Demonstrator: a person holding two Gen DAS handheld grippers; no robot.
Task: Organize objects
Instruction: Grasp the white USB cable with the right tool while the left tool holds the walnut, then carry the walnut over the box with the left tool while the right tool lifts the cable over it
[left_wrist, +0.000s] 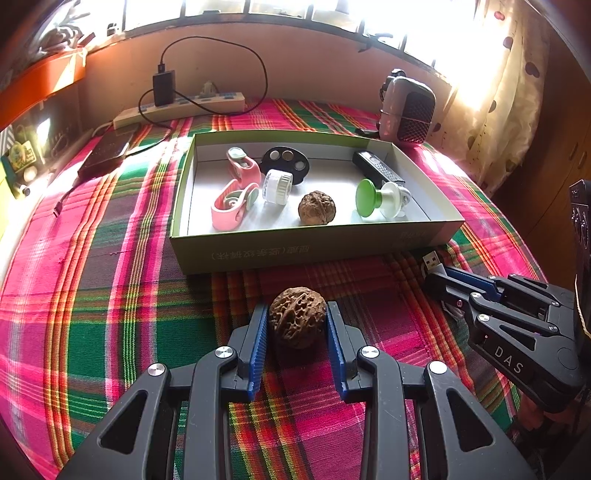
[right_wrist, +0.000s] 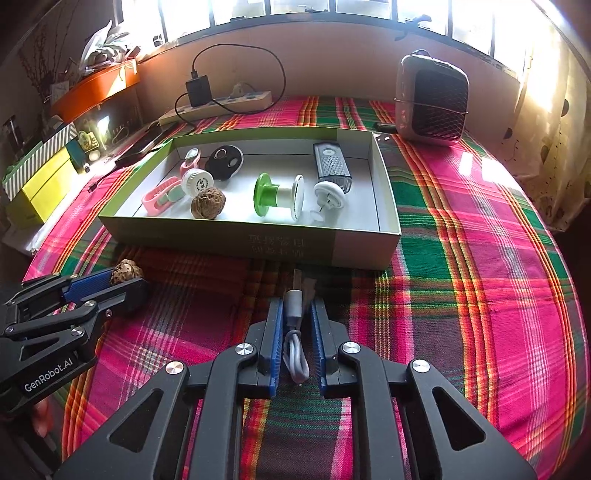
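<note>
My left gripper (left_wrist: 297, 314) is shut on a brown walnut (left_wrist: 297, 321), low over the plaid cloth just in front of the open cardboard box (left_wrist: 310, 251). It also shows in the right wrist view (right_wrist: 125, 278). My right gripper (right_wrist: 297, 308) is shut on a grey USB cable (right_wrist: 293, 321), its plug pointing at the box wall (right_wrist: 258, 247). In the left wrist view the right gripper (left_wrist: 439, 275) is at the right with the USB plug (left_wrist: 433, 259) sticking out. The box holds a second walnut (left_wrist: 317, 208), pink clips, a green spool (right_wrist: 267, 199) and other small items.
A small heater (right_wrist: 432, 99) stands behind the box at the right. A power strip (right_wrist: 221, 105) with a black charger and cable lies at the back by the wall. A dark phone (left_wrist: 105, 153) lies at the left. Yellow boxes (right_wrist: 40, 184) sit off the table's left edge.
</note>
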